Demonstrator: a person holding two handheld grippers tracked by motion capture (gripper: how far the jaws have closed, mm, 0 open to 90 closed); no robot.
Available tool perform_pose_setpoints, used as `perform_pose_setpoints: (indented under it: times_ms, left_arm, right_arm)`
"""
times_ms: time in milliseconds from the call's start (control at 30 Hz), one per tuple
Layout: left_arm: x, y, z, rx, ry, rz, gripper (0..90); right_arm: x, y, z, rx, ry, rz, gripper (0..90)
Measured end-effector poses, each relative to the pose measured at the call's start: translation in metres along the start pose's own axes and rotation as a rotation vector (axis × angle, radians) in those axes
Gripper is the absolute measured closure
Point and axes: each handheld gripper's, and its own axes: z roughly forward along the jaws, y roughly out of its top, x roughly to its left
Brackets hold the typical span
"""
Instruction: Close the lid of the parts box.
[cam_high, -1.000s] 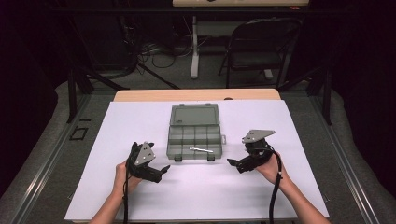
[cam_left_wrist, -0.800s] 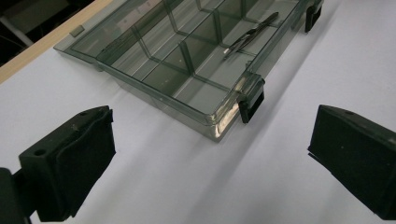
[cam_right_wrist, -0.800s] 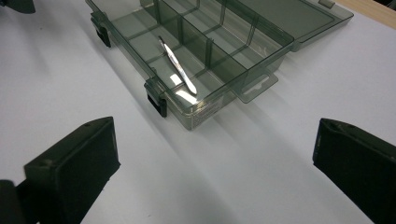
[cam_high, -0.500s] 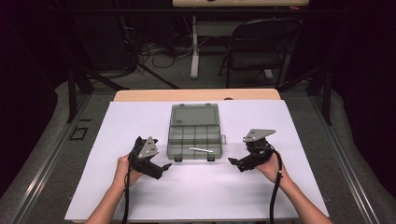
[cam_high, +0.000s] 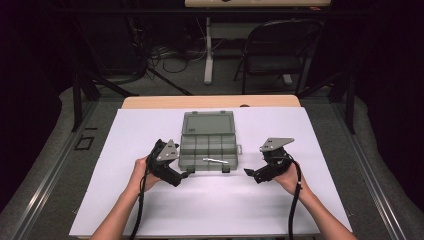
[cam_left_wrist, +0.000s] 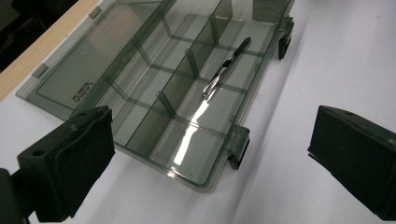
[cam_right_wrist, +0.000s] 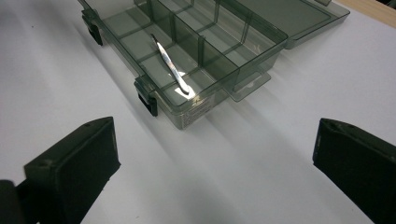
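Organizer box (cam_high: 207, 145): smoky clear plastic, lid open flat toward the far edge of the table (cam_high: 125, 210), set at the middle of its white cover.
Drill bit (cam_high: 215, 160): silvery, lying in the box's near row of compartments, right of centre.
Left gripper (cam_high: 186, 174): jaws spread, empty, just beside the box's near-left corner.
Right gripper (cam_high: 248, 172): jaws spread, empty, near the box's near-right corner, apart from it.
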Motion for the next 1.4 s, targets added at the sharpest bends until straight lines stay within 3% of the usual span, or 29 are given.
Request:
perform_pose_setpoints:
  times_ms: [300,433,667,967,1200,1400]
  left_arm:
    - [0.003,0.011,0.01,0.006,-0.042,0.015,0.0]
    - [0.003,0.017,0.017,0.01,-0.059,0.026,0.0]
    - [0.003,0.032,0.032,0.015,-0.126,0.033,0.0]
    - [0.004,0.026,0.044,0.042,-0.144,0.03,0.7]
    - [0.001,0.024,0.05,0.077,-0.176,0.046,16.2]
    - [-0.003,0.024,0.051,0.09,-0.174,0.079,28.8]
  right_arm:
    - [-0.004,0.0,0.004,0.028,-0.006,0.0,0.0]
    - [-0.003,0.0,0.004,0.011,-0.006,0.0,0.0]
    - [-0.002,0.0,0.005,0.026,-0.003,-0.003,0.0]
    - [-0.002,-0.001,0.004,0.02,-0.002,0.0,0.0]
    - [-0.001,-0.002,0.005,0.033,-0.007,-0.008,0.0]
    - [0.0,-0.003,0.005,0.033,-0.006,-0.007,0.0]
